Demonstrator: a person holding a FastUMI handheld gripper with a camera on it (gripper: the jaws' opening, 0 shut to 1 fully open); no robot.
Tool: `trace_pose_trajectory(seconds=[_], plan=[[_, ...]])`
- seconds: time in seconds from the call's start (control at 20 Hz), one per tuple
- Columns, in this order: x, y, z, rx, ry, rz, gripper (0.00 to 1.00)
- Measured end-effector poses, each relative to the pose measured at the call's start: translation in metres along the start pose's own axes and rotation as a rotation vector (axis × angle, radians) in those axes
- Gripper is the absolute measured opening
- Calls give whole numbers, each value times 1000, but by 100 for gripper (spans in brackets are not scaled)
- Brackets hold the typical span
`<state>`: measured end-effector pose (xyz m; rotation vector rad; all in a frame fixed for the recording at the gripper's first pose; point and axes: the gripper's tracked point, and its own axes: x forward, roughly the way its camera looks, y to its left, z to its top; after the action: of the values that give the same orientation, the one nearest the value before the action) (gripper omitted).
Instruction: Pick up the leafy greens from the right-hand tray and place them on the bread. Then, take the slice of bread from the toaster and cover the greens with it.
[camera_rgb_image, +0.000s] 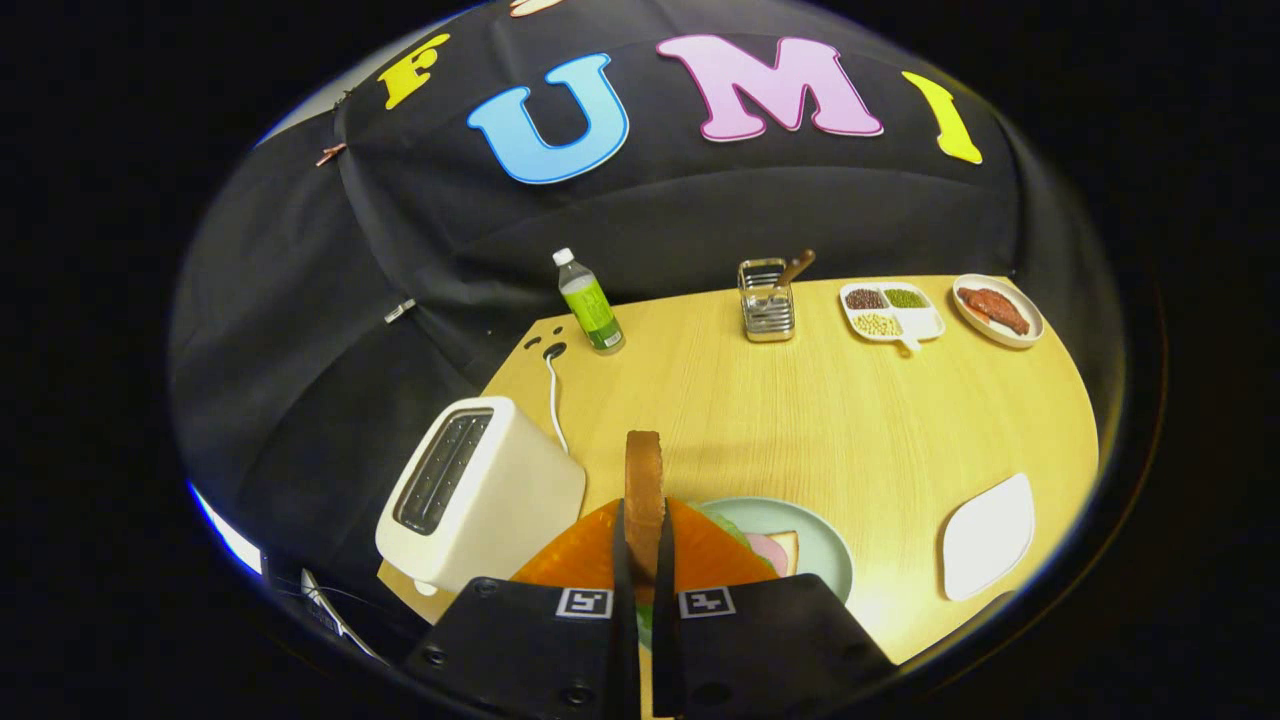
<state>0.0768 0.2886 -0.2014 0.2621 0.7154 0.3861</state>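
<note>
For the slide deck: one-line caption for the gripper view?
Gripper shut on bread slice, held edge-up above the plate beside the toaster.

We note the tongs (644, 560): black bodies, each with a black-and-white square marker, orange fingers (585, 555). Between them, the bread slice (644, 480) reads golden-brown along its crust. The toaster (480, 495) is cream-white with dark slots. The plate (815, 535) is pale green; on it we see green leaf, pink and tan. The table (830, 420) is light wood grain. The bottle (590, 302) is green with a white cap. The empty tray (988, 537) is white.
</note>
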Motion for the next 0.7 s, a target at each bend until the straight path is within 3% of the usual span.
trace_pose_trajectory(seconds=[0.25, 0.7], plan=[[14, -10, -32, 40, 57, -8, 9], [19, -68, -49, 81, 67, -117, 9]])
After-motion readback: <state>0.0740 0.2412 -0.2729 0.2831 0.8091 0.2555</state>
